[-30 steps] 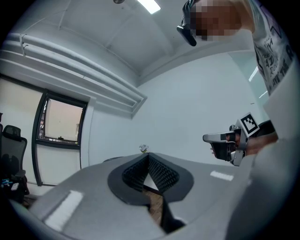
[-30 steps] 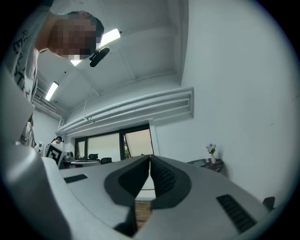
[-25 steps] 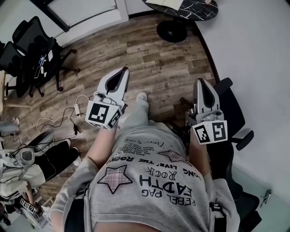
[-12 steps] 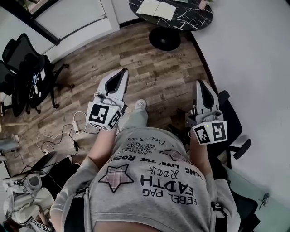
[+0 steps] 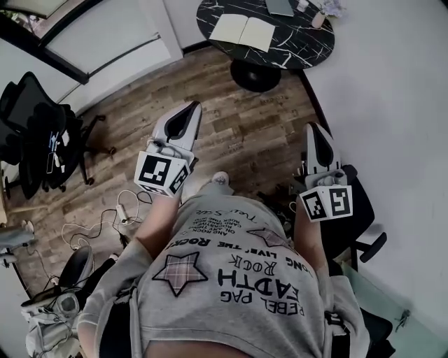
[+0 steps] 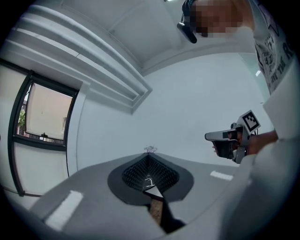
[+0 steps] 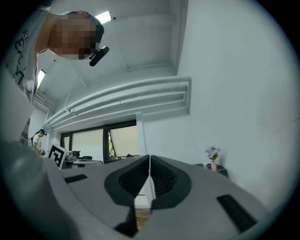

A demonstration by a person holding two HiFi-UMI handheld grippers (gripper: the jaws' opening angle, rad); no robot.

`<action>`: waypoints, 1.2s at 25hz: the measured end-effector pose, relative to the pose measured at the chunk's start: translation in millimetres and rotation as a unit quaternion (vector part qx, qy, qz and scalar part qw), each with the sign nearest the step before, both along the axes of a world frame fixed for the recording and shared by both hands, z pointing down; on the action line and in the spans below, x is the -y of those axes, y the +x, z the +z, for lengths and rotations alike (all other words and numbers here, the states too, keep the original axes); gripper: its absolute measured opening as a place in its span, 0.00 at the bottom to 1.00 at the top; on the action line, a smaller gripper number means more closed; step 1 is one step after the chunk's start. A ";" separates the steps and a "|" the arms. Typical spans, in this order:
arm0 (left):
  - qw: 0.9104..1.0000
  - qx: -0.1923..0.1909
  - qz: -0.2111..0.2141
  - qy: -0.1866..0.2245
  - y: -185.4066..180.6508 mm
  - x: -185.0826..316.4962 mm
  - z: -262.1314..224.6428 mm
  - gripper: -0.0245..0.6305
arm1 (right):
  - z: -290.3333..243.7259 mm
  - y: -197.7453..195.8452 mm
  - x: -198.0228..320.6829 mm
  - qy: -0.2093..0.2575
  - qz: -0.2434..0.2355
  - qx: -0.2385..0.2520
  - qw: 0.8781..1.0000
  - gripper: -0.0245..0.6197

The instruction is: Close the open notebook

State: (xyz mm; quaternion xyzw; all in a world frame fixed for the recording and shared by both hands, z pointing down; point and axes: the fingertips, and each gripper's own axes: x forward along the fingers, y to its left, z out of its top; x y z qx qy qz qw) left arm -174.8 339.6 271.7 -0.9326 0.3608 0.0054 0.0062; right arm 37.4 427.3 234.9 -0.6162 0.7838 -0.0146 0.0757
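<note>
Grey jaws sit pressed together on both sides with nothing between them: left gripper (image 5: pixel 191 109) and right gripper (image 5: pixel 312 129) are closed and empty, out in front of the person's torso above the wood floor (image 5: pixel 241 122). Open notebook (image 5: pixel 243 30) lies flat on the left part of the round black marble table (image 5: pixel 294 43) at the far end, well apart from both grippers. Small flower vase (image 5: pixel 318 17) stands far right on that table, and office chairs (image 5: pixel 35 133) are off to the left.

Open cream-paged notebook (image 5: pixel 243 30) is lying flat on round black marble-top table (image 5: pixel 308 50), small flower vase (image 5: pixel 319 19) by table's rt edge. Left gripper (image 5: pixel 190 107) & right gripper (image 5: pixel 313 128), jaws together, are pointing toward table, well short of it.
</note>
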 end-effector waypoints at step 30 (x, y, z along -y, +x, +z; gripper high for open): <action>1.000 0.002 -0.007 -0.026 11.5 154.0 36.8 0.05 | 43.2 21.8 168.5 -0.028 -0.003 0.018 0.999 0.06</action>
